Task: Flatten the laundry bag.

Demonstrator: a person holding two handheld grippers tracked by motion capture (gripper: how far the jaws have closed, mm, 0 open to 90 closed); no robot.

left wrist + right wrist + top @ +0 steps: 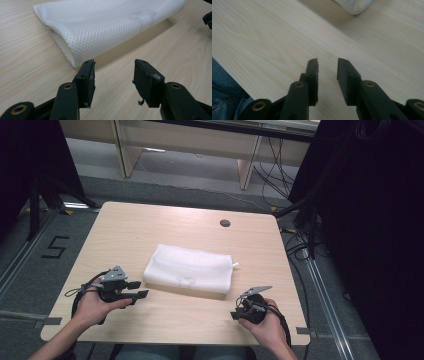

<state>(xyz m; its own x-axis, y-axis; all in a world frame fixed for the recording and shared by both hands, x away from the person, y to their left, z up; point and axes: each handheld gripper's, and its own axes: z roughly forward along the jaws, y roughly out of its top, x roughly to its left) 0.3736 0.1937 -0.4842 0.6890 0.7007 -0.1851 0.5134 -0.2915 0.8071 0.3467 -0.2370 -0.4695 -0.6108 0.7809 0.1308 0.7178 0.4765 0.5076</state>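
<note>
Mesh bag (189,268) mid-table: soft, light, floppy; pinch near corner. Left gripper (113,75) wide, right gripper (327,72) narrower, both empty.

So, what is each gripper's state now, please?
Left gripper: open, holding nothing, near the mesh bag.
Right gripper: open, holding nothing.

This looks like a lab or recording room rather than a home. A pale wooden table (150,225) stands on grey carpet (30,275) marked with tape and a black "5" (54,247), black curtains (370,220) hang at both sides, and loose cables (300,250) (several, tangled) trail past the table's far right corner.
</note>
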